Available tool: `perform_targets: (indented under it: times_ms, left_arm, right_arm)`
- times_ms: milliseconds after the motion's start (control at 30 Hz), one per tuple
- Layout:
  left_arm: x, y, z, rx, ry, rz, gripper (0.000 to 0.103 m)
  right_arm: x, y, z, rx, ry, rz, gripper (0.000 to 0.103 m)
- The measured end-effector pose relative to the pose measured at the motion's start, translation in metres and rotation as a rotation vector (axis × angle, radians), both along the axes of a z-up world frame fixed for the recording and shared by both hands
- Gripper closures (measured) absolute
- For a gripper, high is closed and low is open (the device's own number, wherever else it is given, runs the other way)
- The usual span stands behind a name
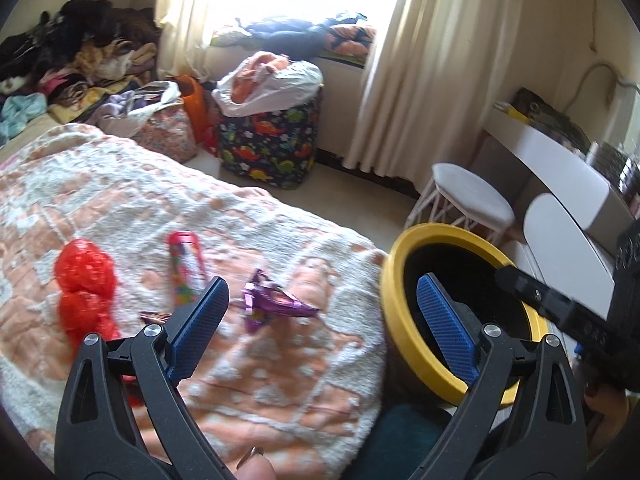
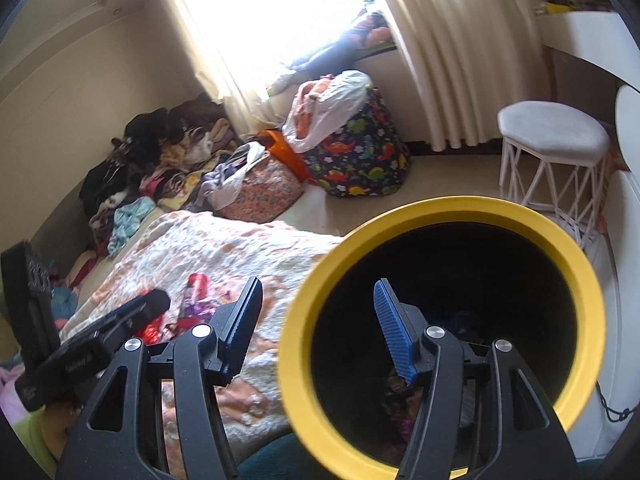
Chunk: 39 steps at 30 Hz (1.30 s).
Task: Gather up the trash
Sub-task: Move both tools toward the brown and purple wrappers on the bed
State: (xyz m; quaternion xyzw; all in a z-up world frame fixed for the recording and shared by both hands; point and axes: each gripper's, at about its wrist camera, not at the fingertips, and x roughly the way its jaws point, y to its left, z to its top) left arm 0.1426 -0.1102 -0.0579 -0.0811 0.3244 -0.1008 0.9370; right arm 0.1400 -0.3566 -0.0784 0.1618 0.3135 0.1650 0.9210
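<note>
At lower centre, left gripper [image 1: 324,320] and right gripper [image 2: 316,328] gape wide, empty, beside the yellow-rimmed bin [image 1: 400,280]; next, probably grasp the purple wrapper [image 1: 272,300] mid-frame.

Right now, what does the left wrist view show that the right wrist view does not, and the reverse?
Only the left wrist view shows the purple wrapper lying clear and whole on the blanket, beside the red crumpled bag.

Only the right wrist view looks deep into the yellow-rimmed bin, where some trash already lies.

Both show the bin, the blanket, the dinosaur-print bag and the white stool. Both grippers, left gripper and right gripper, are open and empty.
</note>
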Motion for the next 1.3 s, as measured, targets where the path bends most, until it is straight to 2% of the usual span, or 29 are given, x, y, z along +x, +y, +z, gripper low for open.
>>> perform_targets:
  times_ms: [267,567,767,1033,1300]
  left_arm:
    - [0.0,0.04,0.002,-0.02,-0.009,0.1,0.016]
    - [-0.005,0.083,-0.007,-0.024,0.029,0.183,0.018]
    - [-0.008,0.105,-0.017,-0.046,0.082,0.188,0.041]
    - [-0.009,0.108,-0.036,-0.056,0.154,0.106,0.061]
    - [-0.004,0.101,-0.056,-0.028,0.229,0.078,0.064]
  right_arm:
    - [0.0,0.044,0.002,-0.037,-0.005,0.103,0.047]
    - [0.003,0.092,-0.002,-0.085,0.009,0.202,0.047]
    - [0.012,0.117,-0.008,-0.128,0.027,0.251,0.047]
    - [0.03,0.147,-0.019,-0.184,0.067,0.303,0.047]
    - [0.046,0.165,-0.034,-0.206,0.109,0.318,0.047]
